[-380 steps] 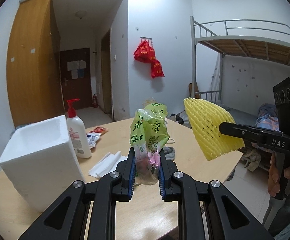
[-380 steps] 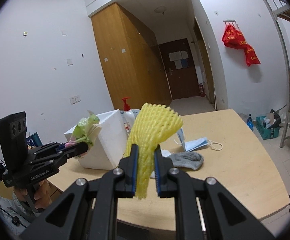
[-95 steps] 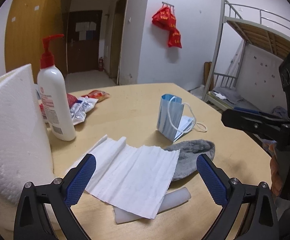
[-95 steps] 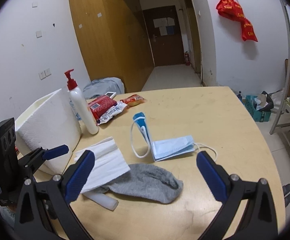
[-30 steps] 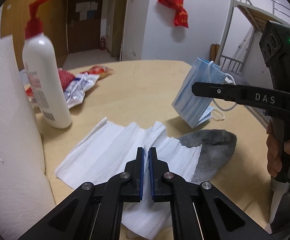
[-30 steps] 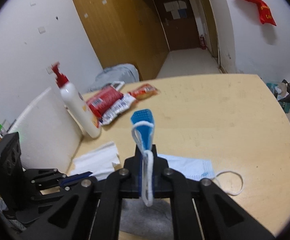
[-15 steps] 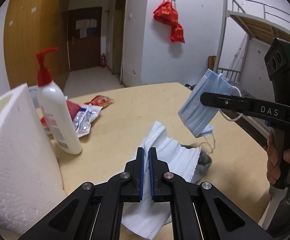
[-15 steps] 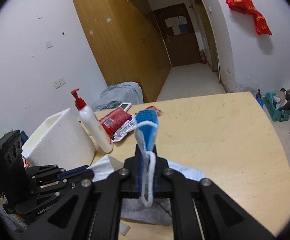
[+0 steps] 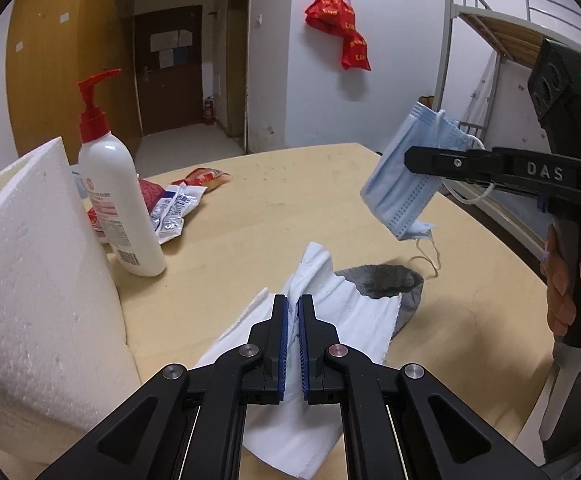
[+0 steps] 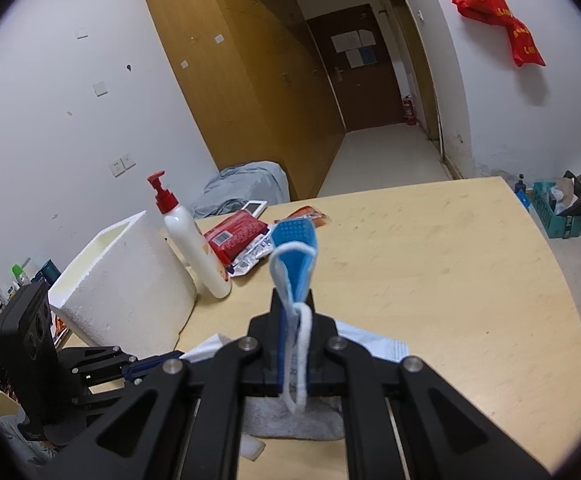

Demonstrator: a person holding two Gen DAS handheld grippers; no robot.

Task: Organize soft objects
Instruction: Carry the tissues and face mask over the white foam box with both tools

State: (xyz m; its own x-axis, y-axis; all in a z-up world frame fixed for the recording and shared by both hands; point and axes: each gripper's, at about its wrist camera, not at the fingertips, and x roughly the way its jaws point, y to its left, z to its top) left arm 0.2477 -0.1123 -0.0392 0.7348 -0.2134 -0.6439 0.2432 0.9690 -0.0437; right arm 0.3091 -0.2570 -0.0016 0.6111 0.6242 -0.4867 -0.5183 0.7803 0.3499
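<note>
Pinching a white paper towel (image 9: 322,312) between its blue pads, our left gripper (image 9: 293,312) holds the sheet pulled up into a ridge of soft folds; its lower part drapes back under the fingers and spreads on the wooden table (image 9: 274,216). The towel is thin, creased lengthwise, and one corner of it lies over a grey sock (image 9: 386,280), which sits flat and rumpled on the table just behind the towel.

Our right gripper (image 10: 293,320) is pressed together on a light blue face mask (image 9: 404,176). In the left wrist view the mask hangs clear of the table from the black fingers, pleated, folded on itself, tilted with its lower corner pointing down and one white ear loop trailing toward the sock. In the right wrist view we see it edge-on: a brighter blue upper end standing above the fingertips and a white ear loop (image 10: 296,360) dangling down between the arms of the gripper. A person's hand (image 9: 566,292) grips the handle of the right tool at the right edge of the left view.

To the left of both tools stands a white foam box (image 9: 30,280), open at the top. Beside it is a white pump bottle (image 9: 118,196) with a red dispenser, and behind that lie red and silver snack packets (image 9: 170,208).
</note>
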